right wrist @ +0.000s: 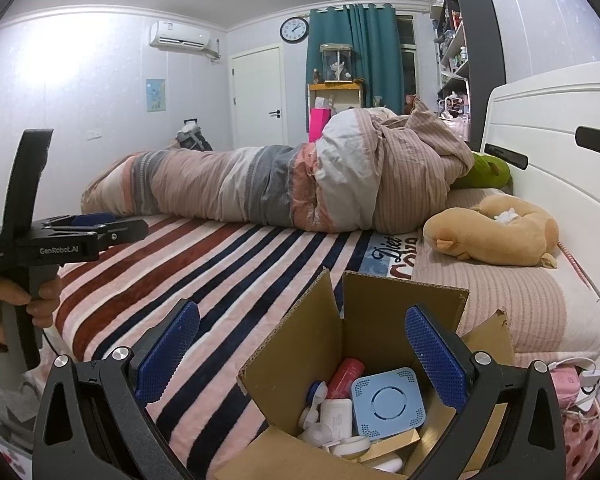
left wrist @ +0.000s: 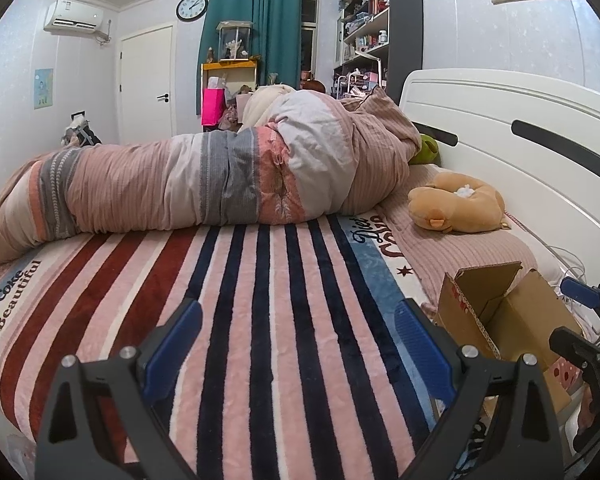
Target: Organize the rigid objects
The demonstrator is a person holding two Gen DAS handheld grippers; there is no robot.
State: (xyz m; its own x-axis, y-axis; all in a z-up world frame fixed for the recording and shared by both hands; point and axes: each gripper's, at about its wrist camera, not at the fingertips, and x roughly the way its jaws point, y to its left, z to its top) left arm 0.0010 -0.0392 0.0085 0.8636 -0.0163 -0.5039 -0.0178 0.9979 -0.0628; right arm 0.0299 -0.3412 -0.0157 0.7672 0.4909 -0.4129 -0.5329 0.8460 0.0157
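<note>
An open cardboard box (right wrist: 374,316) stands on the striped blanket at the bed's near right; it also shows in the left wrist view (left wrist: 512,320). Inside lie a light blue square device (right wrist: 388,402), a red tube (right wrist: 345,372) and several white containers (right wrist: 336,416). My right gripper (right wrist: 302,354) is open and empty, hovering over the box with its jaws spread wide. My left gripper (left wrist: 298,344) is open and empty above the blanket, left of the box; it also shows in the right wrist view (right wrist: 100,226).
A rolled striped quilt (left wrist: 204,184) lies across the bed. A tan plush toy (right wrist: 496,236) and a green plush (right wrist: 488,170) lie by the white headboard (right wrist: 560,152). Cables and a pink item (right wrist: 566,380) sit at the right bed edge.
</note>
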